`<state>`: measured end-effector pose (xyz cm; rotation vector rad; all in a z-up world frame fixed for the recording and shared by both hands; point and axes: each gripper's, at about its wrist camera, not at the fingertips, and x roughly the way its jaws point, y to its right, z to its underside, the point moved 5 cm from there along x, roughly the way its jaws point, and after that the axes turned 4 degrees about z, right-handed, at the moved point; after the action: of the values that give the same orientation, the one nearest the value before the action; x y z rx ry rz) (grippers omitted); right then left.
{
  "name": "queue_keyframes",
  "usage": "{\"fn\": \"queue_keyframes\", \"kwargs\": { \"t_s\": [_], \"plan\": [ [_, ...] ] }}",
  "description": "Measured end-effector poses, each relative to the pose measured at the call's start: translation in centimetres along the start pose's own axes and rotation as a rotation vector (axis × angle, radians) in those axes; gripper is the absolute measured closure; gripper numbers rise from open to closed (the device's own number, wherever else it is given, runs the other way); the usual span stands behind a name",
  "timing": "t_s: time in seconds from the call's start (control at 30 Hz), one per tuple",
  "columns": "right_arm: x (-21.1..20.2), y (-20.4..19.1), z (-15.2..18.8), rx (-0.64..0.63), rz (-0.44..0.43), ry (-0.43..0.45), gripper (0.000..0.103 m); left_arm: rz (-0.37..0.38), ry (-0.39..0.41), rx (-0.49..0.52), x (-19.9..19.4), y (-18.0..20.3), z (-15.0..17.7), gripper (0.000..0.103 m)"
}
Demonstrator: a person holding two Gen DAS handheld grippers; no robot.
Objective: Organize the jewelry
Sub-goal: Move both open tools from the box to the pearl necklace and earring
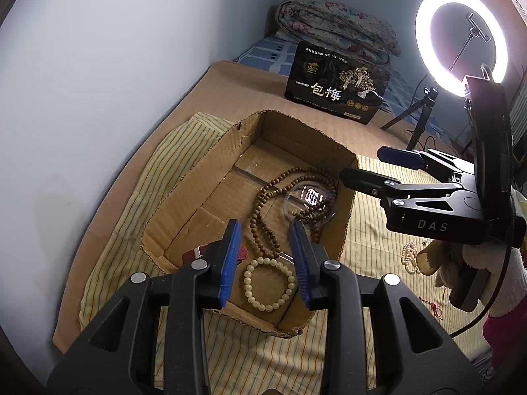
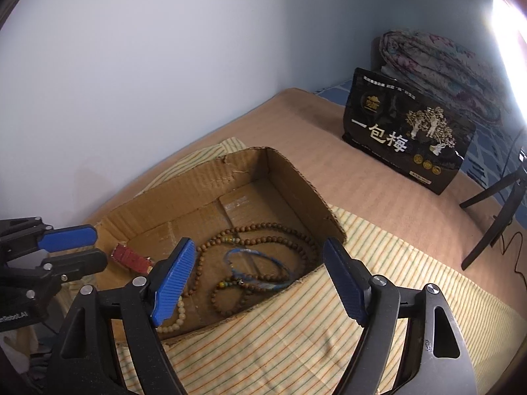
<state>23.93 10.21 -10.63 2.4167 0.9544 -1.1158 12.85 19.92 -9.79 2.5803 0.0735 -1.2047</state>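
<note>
1. Status: my left claw (image 1: 265,260) hangs over the near end of the cardboard box (image 1: 184,194), fingers apart, nothing between them. My right claw (image 2: 260,283) sits over the box's near wall, spread wide, also empty.
2. Jewelry in the box: long brown bead necklace (image 1: 263,210), cream bead bracelet (image 1: 269,283), red strap piece (image 2: 131,258), blue cord bracelet (image 2: 253,263), plus a clear glossy item (image 1: 309,202) I can't identify.
3. Jewelry outside the box: a pearl strand (image 1: 409,258) lies on the striped cloth (image 1: 369,240) on the right, near the gloved hand (image 1: 474,263) holding the right rig.
4. Step in hand, my judgement: the pearl strand is the next pick, w/ the right claw.
5. Technique: bring the claw down w/ fingers straddling a bunched part of the strand, close slowly, lift straight up so no loop snags the cloth.
6. Release low over bare cardboard, apart from the brown necklace, to avoid tangles.
7. Keep the left claw clear of the right box wall during the transfer.
8. Room: box and cloth rest on a tan blanket (image 2: 362,197) on a bed against a pale wall. Black snack bag (image 1: 336,89) stands behind, folded quilt (image 1: 336,29) beyond it, ring light (image 1: 461,38) on a tripod at the right.
</note>
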Motion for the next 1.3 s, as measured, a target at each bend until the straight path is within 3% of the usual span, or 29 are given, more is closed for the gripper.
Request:
{"fn": "queue_keyframes", "kwargs": {
  "t_s": [0.43, 0.7, 0.97, 1.3],
  "plan": [
    [-2.9, 2.1, 0.8, 0.027, 0.035, 0.017, 0.023, 0.004, 0.031, 0.037, -0.3, 2.3, 0.1, 0.072],
    [-6.6, 4.5, 2.1, 0.029, 0.104, 0.028, 0.023, 0.052, 0.029, 0.049, -0.2, 5.1, -0.1, 0.072],
    [-10.3, 8.5, 6.0, 0.084, 0.181, 0.014, 0.023, 0.103, 0.002, 0.098, 0.6, 8.6, 0.3, 0.072],
    [-13.6, 12.3, 12.5, 0.195, 0.206, -0.039, 0.023, 0.163, -0.053, 0.186, 2.6, 14.1, 1.2, 0.072]
  ]
}}
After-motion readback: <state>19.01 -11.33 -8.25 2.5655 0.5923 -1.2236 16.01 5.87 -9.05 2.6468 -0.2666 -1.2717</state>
